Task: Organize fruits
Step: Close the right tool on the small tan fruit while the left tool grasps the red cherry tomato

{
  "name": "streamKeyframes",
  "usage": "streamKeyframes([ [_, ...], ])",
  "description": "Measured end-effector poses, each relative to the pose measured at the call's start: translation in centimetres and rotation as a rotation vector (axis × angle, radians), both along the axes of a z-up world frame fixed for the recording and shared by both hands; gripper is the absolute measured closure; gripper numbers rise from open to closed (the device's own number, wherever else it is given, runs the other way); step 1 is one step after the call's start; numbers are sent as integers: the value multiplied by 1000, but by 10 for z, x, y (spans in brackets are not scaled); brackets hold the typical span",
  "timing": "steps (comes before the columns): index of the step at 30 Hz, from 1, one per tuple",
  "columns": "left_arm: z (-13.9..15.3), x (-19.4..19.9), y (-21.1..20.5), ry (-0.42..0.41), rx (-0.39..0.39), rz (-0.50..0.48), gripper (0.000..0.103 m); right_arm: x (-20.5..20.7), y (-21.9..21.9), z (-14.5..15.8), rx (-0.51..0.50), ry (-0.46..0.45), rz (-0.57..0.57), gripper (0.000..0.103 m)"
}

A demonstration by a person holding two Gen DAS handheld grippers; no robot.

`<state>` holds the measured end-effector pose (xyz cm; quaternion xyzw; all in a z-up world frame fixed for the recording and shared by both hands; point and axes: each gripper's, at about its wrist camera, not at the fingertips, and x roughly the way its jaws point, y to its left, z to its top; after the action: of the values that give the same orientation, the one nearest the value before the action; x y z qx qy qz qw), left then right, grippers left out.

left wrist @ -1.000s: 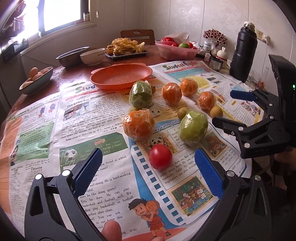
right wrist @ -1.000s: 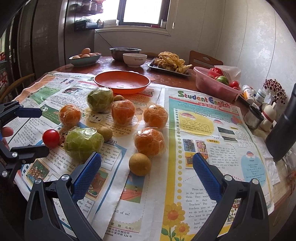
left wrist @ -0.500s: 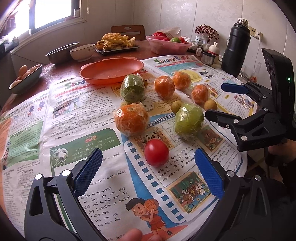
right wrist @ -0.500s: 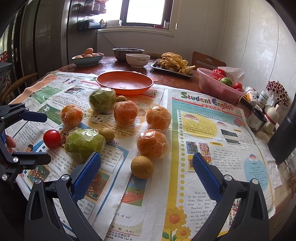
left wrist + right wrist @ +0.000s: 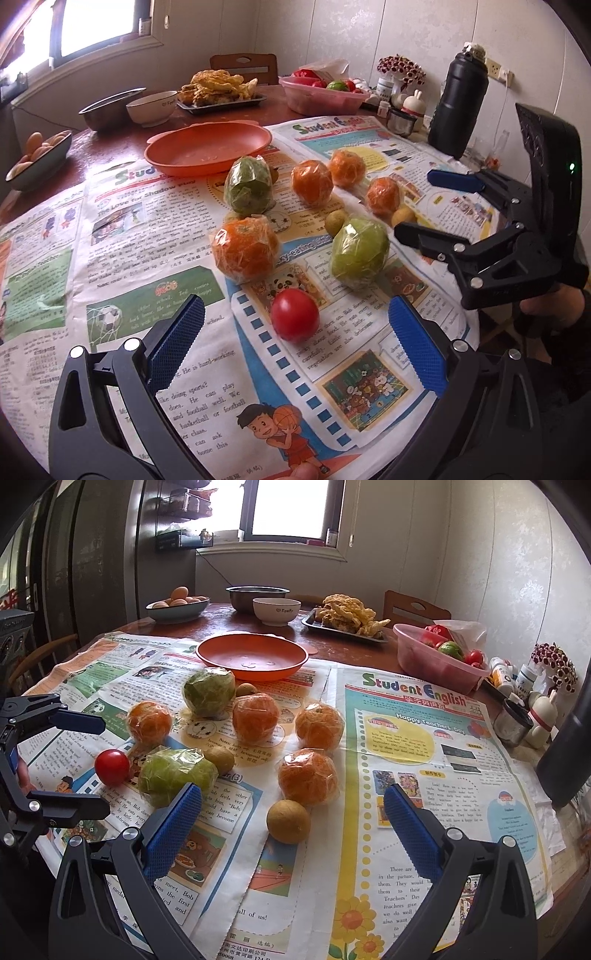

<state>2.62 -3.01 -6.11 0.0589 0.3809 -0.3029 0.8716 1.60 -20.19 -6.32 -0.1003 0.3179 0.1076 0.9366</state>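
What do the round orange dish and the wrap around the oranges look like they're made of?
Round orange dish: likely plastic, a uniform colour with a soft sheen and moulded shapes in its base. Wrap on the oranges: thin clear plastic film, crinkled, with glinting creases.

Four wrapped oranges [image 5: 308,776]; two wrapped green fruits [image 5: 176,771]; three small brown fruits [image 5: 288,821]; one tomato [image 5: 112,767]; one orange plate [image 5: 252,656].

Four film-wrapped oranges [image 5: 308,776], two wrapped green fruits [image 5: 176,771], red tomato [image 5: 294,314], small brown fruits [image 5: 288,821], loose on newspaper [image 5: 413,760]
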Motion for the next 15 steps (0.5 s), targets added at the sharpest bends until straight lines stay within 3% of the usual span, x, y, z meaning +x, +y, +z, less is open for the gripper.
streamKeyframes([
  [7,-4,3,-6,18,29,2,9,-1,1,-1,-18,-9,-3,9],
  [10,-8,2,-11,28,54,-26,9,-1,-1,-2,-14,-1,-3,19],
  [15,-9,5,-9,35,44,-25,13,-1,1,-4,-21,4,4,22],
])
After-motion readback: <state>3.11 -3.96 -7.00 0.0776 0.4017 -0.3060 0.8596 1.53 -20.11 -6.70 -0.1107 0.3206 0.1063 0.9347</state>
